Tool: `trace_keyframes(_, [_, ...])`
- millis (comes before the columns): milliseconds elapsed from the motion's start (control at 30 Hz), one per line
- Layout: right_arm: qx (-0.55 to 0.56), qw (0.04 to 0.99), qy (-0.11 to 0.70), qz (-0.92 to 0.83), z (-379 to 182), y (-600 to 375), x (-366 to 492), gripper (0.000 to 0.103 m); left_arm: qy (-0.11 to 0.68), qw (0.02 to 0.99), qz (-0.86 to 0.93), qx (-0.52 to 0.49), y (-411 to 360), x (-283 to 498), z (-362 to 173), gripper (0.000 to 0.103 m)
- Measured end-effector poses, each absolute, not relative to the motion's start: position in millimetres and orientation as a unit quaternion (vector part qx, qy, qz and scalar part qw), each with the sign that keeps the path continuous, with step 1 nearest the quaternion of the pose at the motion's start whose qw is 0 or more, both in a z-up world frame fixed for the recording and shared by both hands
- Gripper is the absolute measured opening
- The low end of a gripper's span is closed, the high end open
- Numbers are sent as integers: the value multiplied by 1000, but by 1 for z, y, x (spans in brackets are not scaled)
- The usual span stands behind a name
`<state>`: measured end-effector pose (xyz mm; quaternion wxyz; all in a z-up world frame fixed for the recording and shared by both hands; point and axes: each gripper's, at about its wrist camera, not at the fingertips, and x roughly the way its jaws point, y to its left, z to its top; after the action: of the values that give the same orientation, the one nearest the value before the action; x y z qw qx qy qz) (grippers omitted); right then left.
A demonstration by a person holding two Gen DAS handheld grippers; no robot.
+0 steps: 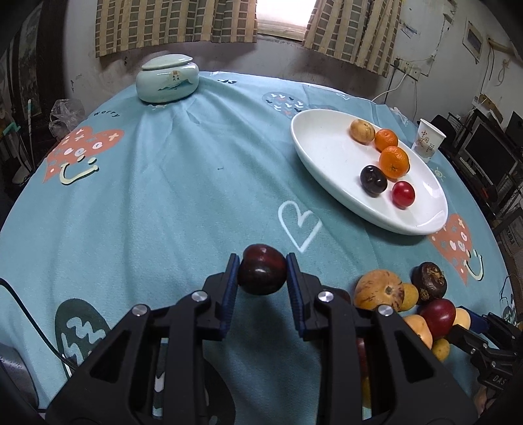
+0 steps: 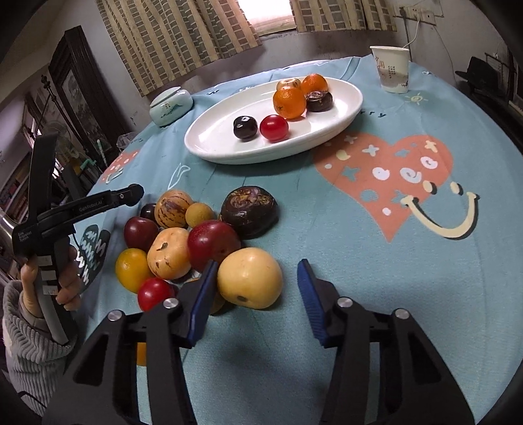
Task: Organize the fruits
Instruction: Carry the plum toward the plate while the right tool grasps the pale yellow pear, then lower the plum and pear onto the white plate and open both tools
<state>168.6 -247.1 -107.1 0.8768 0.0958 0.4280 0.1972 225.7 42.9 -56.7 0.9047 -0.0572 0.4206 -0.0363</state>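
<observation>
Pinching a dark red plum [image 1: 262, 274] between the blue pads of the left gripper [image 1: 262, 273], lower centre of the left wrist view, above the teal tablecloth [image 1: 163, 196]; cannot tell whether lifted clear of the cloth or resting on it. Lying to the upper right of that view, a white oval plate [image 1: 327, 147] carrying a tan speckled fruit [image 1: 362, 131], two oranges [image 1: 394, 162], a near-black plum [image 1: 373, 180] and a red cherry tomato [image 1: 403, 194]. Heaped at the lower right of the same view, just beside the gripper, loose fruit: a tan striped melon-like fruit [image 1: 379, 289], a dark brown wrinkled fruit [image 1: 428, 279], a red plum [image 1: 438, 317]. Spread wide in the right wrist view, the right gripper [image 2: 258, 284], low in the frame, gripping nothing, its left pad touching or just beside a pale yellow fruit [image 2: 250, 278] at the near edge of the heap [image 2: 183, 242]. Standing beyond the plate at the upper right of that view, a paper cup [image 2: 390, 68]; at the upper left, a pale green lidded ceramic jar [image 2: 170, 105], well apart from the fruit. Hanging behind the table at the top of both views, checked curtains [image 1: 176, 26] around a bright window
</observation>
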Motion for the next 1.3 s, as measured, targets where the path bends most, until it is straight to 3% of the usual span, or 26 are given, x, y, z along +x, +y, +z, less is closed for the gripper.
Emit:
trace_keyframes(333, [120, 867, 436, 211, -109, -250, 170, 45, 442, 894, -68, -41, 28, 227, -69, 29])
trace_keyframes(367, [123, 865, 436, 215, -109, -250, 169, 40, 440, 895, -62, -34, 27, 227, -69, 29])
trace_keyframes(567, [114, 870, 432, 210, -108, -249, 168, 39, 415, 908, -48, 20, 16, 221, -67, 29])
trace_keyframes(800, [142, 889, 390, 194, -89, -270, 162, 39, 374, 926, -43, -14, 28, 213, -35, 29])
trace_keyframes(1133, [120, 942, 255, 180, 43, -278, 202, 39, 306, 951, -48, -7, -17, 258, 58, 29])
trace_keyframes(1300, [104, 943, 268, 169, 28, -260, 257, 39, 339, 940, -42, -11, -36, 307, 30, 29])
